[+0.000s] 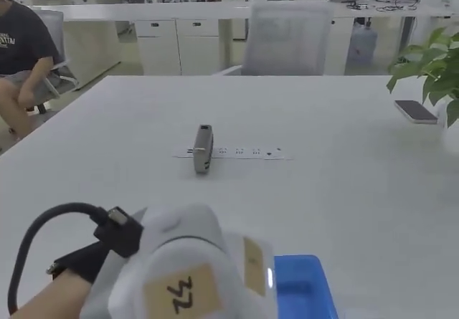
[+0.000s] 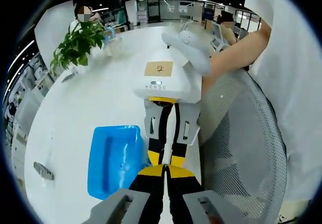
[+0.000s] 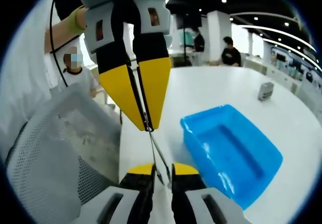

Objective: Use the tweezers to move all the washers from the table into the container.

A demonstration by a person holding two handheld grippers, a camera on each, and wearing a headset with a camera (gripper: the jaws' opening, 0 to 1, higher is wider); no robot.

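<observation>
In the right gripper view the thin metal tweezers (image 3: 157,156) run between two grippers that meet tip to tip. The left gripper (image 3: 147,126) comes down from the top, its yellow fingers shut on the tweezers' upper part. My right gripper (image 3: 162,171) is shut on their lower end. The left gripper view has the same meeting: the left gripper (image 2: 164,169) at the bottom, the right gripper (image 2: 163,158) facing it. The blue container (image 3: 231,153) (image 2: 113,158) lies on the white table beside them. In the head view a gripper's white body hides the tips, with the container (image 1: 305,287) at its right.
A flush power strip (image 1: 237,152) and a grey device (image 1: 204,148) lie mid-table. A phone (image 1: 416,111) and a plant (image 1: 434,68) are at the far right. A mesh chair (image 2: 241,148) stands close behind the grippers. A person (image 1: 18,54) sits at the far left.
</observation>
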